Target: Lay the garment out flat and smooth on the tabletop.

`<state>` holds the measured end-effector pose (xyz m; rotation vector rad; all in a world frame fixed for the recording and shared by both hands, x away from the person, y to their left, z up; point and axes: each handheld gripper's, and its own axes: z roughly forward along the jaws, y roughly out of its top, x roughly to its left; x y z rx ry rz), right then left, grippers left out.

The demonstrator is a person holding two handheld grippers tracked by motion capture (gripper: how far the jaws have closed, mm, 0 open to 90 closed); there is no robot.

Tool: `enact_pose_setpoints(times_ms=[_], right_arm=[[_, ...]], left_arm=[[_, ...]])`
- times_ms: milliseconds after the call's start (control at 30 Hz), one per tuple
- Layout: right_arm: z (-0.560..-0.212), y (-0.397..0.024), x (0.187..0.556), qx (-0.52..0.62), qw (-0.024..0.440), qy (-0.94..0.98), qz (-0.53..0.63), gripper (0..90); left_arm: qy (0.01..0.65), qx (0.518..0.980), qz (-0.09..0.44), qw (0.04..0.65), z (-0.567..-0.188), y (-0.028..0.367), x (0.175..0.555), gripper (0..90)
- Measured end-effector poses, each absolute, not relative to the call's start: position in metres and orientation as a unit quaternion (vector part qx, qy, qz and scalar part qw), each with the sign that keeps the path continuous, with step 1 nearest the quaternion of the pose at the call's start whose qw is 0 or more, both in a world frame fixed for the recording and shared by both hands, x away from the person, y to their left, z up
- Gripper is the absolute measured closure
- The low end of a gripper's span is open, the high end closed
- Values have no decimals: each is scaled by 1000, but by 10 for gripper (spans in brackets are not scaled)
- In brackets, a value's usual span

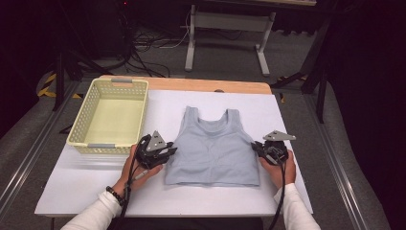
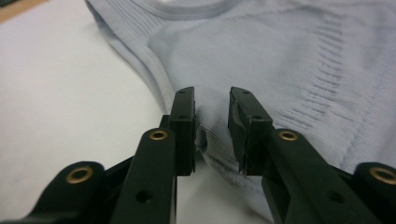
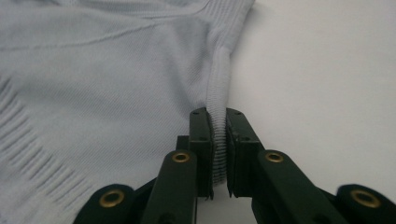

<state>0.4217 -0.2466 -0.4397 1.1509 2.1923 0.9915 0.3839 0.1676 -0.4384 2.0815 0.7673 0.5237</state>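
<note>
A pale blue ribbed tank top (image 1: 213, 148) lies flat on the white tabletop (image 1: 91, 189), straps toward the far side. My left gripper (image 1: 170, 152) rests at its left side seam. In the left gripper view the jaws (image 2: 212, 126) stand a little apart, with the top's (image 2: 280, 56) edge lying between them and the pads not pressing on it. My right gripper (image 1: 256, 146) is at the right side seam. In the right gripper view its jaws (image 3: 218, 144) are shut on the ribbed edge of the top (image 3: 93, 70).
A pale yellow plastic basket (image 1: 81, 124) stands at the table's far left, just beyond my left hand. Behind the white surface runs a wooden table edge (image 1: 201, 85). On the floor farther back are cables and a metal stand (image 1: 191, 43).
</note>
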Motion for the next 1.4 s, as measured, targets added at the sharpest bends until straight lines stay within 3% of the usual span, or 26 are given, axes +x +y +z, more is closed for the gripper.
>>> enact_pose_setpoints(times_ms=[167, 400, 567, 667, 767, 1033, 1400], right_arm=[[-439, -255, 421, 435, 267, 787, 347, 834], [-443, -259, 422, 440, 269, 781, 351, 820], [-445, -259, 423, 443, 264, 780, 354, 807], [-446, -259, 423, 442, 264, 782, 351, 797], [-446, -259, 423, 443, 263, 781, 353, 794], [-443, -260, 419, 440, 271, 778, 358, 799], [-439, -258, 415, 439, 287, 771, 362, 760]], left_arm=[[314, 827, 217, 413, -439, 169, 385, 709], [315, 851, 189, 376, -452, 160, 394, 634], [324, 857, 183, 356, -461, 153, 404, 639], [322, 857, 185, 358, -462, 149, 407, 678], [314, 860, 199, 349, -460, 144, 407, 803], [309, 826, 265, 391, -427, 155, 387, 886], [312, 812, 255, 421, -416, 162, 382, 882]])
